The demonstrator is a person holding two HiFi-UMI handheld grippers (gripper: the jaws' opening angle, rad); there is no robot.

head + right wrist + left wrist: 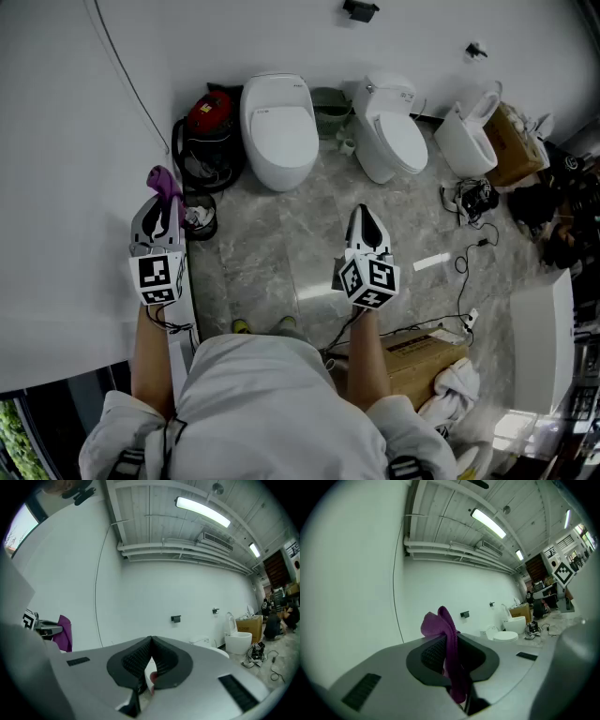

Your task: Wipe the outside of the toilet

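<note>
Head view: left gripper (pixel 161 208) pinches a purple fabric cloth (pixel 165 181); right gripper (pixel 365 217) jaws pressed together, empty. Likely the approach, with the cloth next to reach the white ceramic toilet (pixel 278 131).

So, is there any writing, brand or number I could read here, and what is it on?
No text reads clearly.
Small label on the left toilet: too small to read.
Print on the cardboard box: blurred.
Marker cubes: black-and-white patterns only, no words.

Glossy white toilet (pixel 278 131), soft purple cloth (pixel 449 641)
</note>
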